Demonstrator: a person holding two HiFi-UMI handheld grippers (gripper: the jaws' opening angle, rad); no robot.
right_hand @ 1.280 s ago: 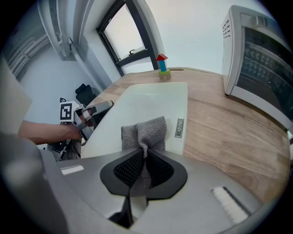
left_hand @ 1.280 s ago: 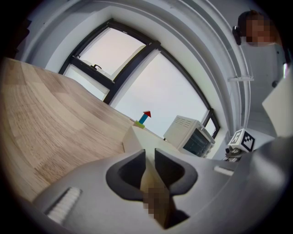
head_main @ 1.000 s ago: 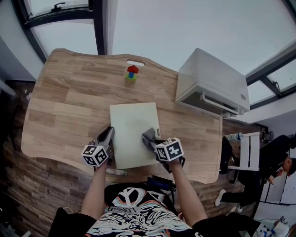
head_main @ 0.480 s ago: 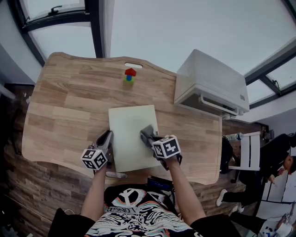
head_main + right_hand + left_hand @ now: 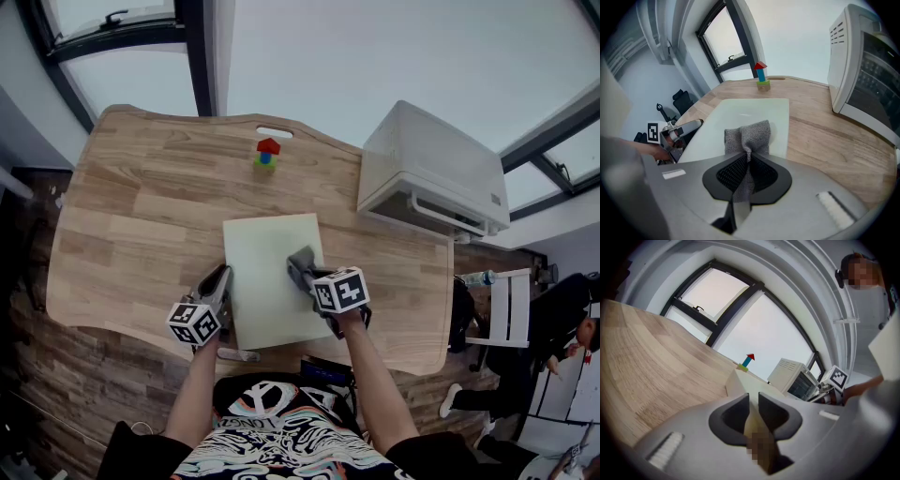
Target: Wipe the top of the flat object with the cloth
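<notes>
A pale green cutting board (image 5: 267,281) lies flat on the wooden table (image 5: 141,225). My left gripper (image 5: 223,275) is shut on the board's left edge, and in the left gripper view that edge (image 5: 738,380) runs in between the jaws of the left gripper (image 5: 753,401). My right gripper (image 5: 300,262) is shut on a grey knitted cloth (image 5: 303,257) and points steeply down onto the right half of the board. In the right gripper view the cloth (image 5: 749,135) bunches out of the right gripper (image 5: 747,157) and rests on the board (image 5: 740,115).
A white oven (image 5: 431,173) stands at the table's right, close to the board's far right corner. A small stack of toy blocks (image 5: 267,152) sits near the far edge. The table's near edge runs just under both hands. A white chair (image 5: 506,305) stands off the right side.
My right gripper has slid the cloth a little along the board, away from the person. The left gripper has stayed clamped on the board's left edge.
</notes>
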